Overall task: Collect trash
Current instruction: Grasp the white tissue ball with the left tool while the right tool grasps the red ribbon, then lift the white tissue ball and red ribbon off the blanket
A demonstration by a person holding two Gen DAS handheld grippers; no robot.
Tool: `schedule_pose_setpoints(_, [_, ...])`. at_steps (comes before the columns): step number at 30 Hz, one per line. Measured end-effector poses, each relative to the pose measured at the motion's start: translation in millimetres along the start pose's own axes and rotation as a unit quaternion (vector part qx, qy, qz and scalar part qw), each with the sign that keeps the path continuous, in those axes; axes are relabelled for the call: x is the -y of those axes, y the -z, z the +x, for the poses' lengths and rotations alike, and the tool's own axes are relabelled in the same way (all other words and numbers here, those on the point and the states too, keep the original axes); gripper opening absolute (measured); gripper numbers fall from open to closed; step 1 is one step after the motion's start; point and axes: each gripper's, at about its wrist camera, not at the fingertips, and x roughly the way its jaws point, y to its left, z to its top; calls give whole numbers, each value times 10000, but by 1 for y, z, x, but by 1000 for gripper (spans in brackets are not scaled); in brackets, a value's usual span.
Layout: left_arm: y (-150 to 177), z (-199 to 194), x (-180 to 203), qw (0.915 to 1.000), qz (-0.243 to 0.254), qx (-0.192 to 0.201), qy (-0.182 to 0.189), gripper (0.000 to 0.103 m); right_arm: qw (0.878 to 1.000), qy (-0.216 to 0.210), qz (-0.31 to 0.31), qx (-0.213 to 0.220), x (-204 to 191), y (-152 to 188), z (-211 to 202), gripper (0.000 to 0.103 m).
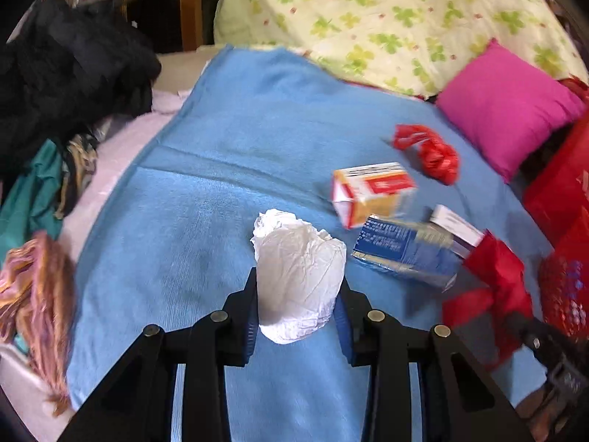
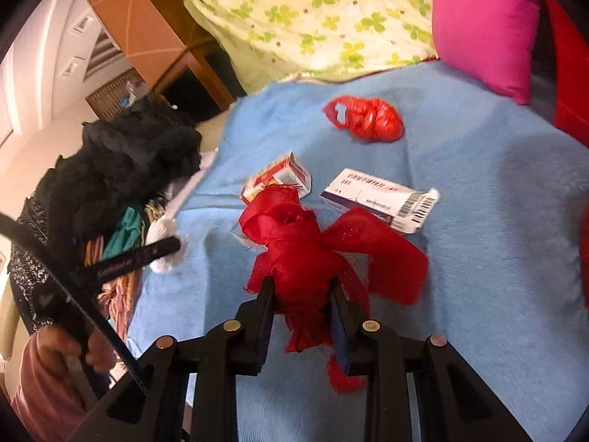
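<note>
Trash was light and soft: our left gripper (image 1: 297,316) clamped crumpled paper (image 1: 300,276), right gripper (image 2: 302,316) squeezed red cloth (image 2: 305,254) mid-blanket (image 1: 221,184).

Crumpled white paper wad (image 1: 300,276), pinched upright above the blue blanket. Red ribbon bow (image 2: 309,254), frayed, likewise clamped. Lay loose on the blanket: orange-and-white carton (image 1: 371,193) tipped on its side, blue box (image 1: 405,250), white-and-purple medicine box (image 2: 379,199), knotted red plastic bag (image 2: 364,118).
</note>
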Motion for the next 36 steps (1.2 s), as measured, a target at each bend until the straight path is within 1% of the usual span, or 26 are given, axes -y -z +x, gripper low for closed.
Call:
schedule_pose_setpoints(4, [14, -46, 31, 9985, 336, 401, -140, 37, 9995, -62, 16, 314, 3, 9, -32, 30])
schedule_pose_setpoints(5, [15, -53, 38, 9980, 395, 466, -160, 37, 9994, -69, 42, 347, 5, 10, -35, 30])
schedule_pose_setpoints(7, [23, -75, 57, 9954, 580, 717, -247, 37, 9990, -72, 133, 410, 11, 15, -46, 30])
schedule_pose_setpoints(11, [34, -104, 84, 9910, 792, 1023, -342, 38, 9985, -24, 206, 510, 15, 22, -63, 30])
schedule_pose_setpoints(13, [39, -114, 96, 9886, 904, 1133, -414, 38, 9980, -14, 141, 613, 13, 24, -73, 30])
schedule_pose_setpoints(21, [52, -136, 130, 9835, 1200, 1271, -470, 38, 9961, 88, 145, 861, 18, 30, -98, 30])
schedule_pose_setpoints(26, [56, -140, 142, 9814, 1326, 1290, -508, 38, 9955, 169, 153, 924, 25, 30, -106, 30])
schedule_pose_setpoints(36, [59, -139, 160, 9791, 1483, 1277, -551, 38, 9942, 186, 91, 1059, 28, 30, -117, 30])
